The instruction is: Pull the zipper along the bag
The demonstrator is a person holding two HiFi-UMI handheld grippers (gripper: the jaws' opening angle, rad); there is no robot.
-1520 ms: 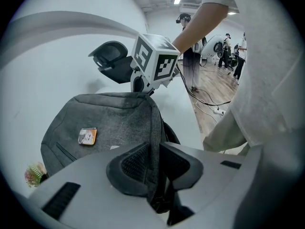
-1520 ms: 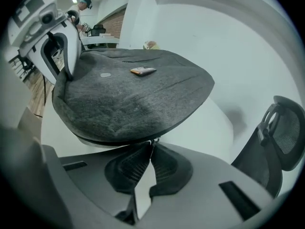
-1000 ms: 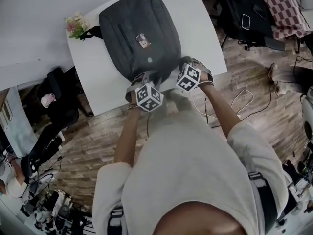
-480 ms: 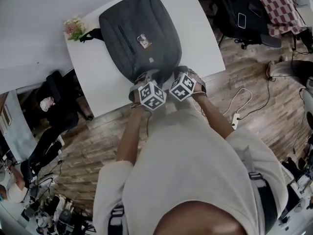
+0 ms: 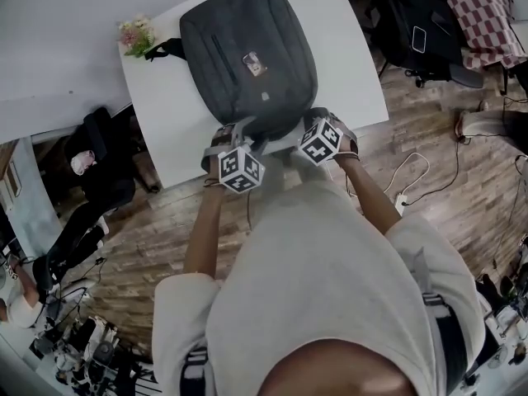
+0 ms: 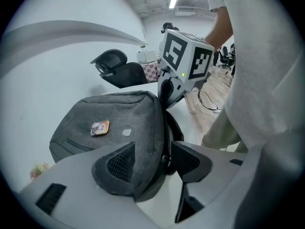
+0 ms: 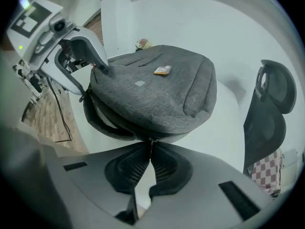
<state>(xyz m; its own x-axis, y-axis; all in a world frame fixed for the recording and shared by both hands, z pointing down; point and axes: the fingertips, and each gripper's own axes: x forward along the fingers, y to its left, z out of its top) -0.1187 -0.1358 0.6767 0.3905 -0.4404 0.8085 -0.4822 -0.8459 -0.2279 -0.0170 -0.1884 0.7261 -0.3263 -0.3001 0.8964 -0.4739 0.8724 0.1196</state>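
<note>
My left gripper had its jaws opening, the bag edge loose between them. My right gripper pinched the zipper pull. Both forearms reached forward.

Backpack: dark grey, heathered weave
Patch on the backpack: orange and white
Zipper pull: dark grey
Table: plain white
Right gripper: pale grey shell, black mesh-patterned pads
Marker cubes: black squares on white
Floor: brown wood planks, streaked grain
Checked cloth: red and white
Flowers: pink, with green leaves
Office chair: black
Person's top: plain off-white
</note>
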